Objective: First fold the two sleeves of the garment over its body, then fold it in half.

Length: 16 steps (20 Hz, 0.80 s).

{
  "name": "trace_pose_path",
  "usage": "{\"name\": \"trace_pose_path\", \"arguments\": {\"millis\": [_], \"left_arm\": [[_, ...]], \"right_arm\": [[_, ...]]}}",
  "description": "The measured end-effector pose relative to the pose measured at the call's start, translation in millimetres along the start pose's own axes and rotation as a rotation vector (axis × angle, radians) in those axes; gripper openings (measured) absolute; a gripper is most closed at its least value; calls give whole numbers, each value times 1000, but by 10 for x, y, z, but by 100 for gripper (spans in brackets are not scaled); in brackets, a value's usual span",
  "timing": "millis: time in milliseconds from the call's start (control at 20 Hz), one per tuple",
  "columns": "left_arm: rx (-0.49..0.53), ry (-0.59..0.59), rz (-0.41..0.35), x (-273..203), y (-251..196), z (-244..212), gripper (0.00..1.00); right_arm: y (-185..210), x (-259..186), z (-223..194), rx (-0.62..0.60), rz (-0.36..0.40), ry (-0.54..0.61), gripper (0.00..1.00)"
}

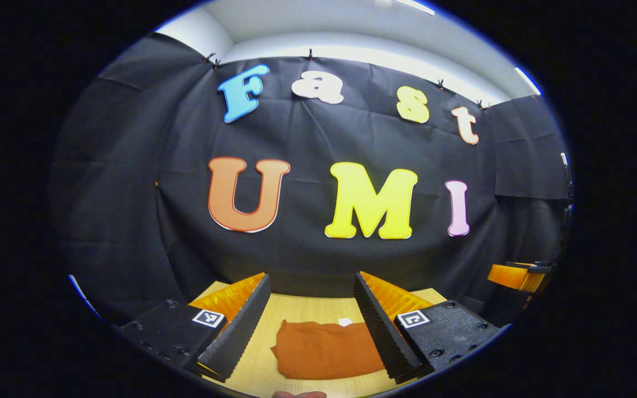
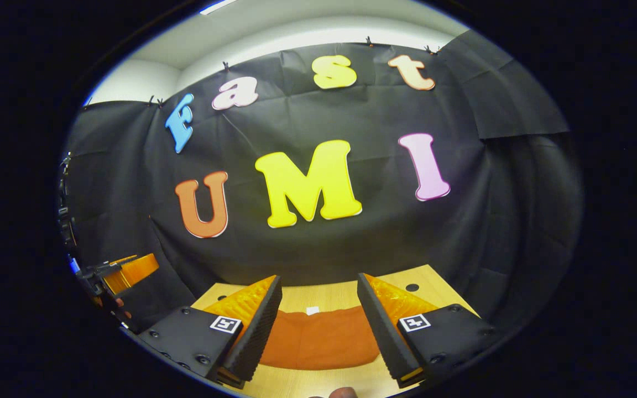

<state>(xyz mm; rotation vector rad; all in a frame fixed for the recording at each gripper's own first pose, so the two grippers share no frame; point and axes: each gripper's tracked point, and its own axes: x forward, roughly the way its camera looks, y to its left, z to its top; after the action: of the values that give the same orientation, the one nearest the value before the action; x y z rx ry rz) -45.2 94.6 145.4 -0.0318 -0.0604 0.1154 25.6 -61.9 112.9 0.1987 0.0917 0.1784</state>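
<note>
A rust-orange garment [image 1: 324,349] lies folded into a compact rectangle on the wooden table [image 1: 307,307], with a small white tag at its far edge. My left gripper [image 1: 312,301] hangs above it, open, with nothing between its fingers. The same garment [image 2: 318,338] shows in the right gripper view, low between the fingers. My right gripper [image 2: 318,301] is open too and holds nothing. Both grippers are raised clear of the cloth. The other gripper [image 1: 520,275] appears at the right edge of the left gripper view, and the left one [image 2: 122,271] at the left edge of the right gripper view.
The table [image 2: 318,298] ends close to the black cloth wall behind it. A small dark hole [image 2: 412,288] marks the tabletop at the far right. A fingertip [image 1: 299,394] peeks in at the bottom edge.
</note>
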Motion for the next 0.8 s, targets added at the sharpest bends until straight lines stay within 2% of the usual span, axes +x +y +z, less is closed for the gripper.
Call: {"name": "trace_pose_path", "arguments": {"millis": [50, 150, 200, 250, 350, 500, 650, 700, 800], "left_arm": [[21, -34, 15, -144, -45, 51, 98], [27, -92, 47, -399, -147, 123, 100], [23, -98, 44, -502, -217, 99, 98], [27, -89, 37, -589, -290, 28, 97], [45, -55, 35, -729, -429, -146, 98], [11, -13, 35, -940, -615, -374, 98], [-17, -1, 33, -1053, -763, -496, 100], [-9, -7, 32, -1070, -801, -509, 98], [-11, -21, 15, -1046, -869, -514, 100]], "right_arm": [[-10, -126, 20, -35, 1, -31, 86], [18, -442, 16, -106, 15, -72, 89], [32, -576, 5, -132, 22, -85, 87], [52, -685, -31, -151, 36, -100, 85], [104, -840, -88, -170, 65, -131, 88], [119, -1004, -290, -164, 98, -114, 88], [12, -1039, -408, -139, 79, -84, 89], [-34, -1069, -403, -143, 64, -88, 89], [-125, -1106, -363, -150, 30, -109, 89]]}}
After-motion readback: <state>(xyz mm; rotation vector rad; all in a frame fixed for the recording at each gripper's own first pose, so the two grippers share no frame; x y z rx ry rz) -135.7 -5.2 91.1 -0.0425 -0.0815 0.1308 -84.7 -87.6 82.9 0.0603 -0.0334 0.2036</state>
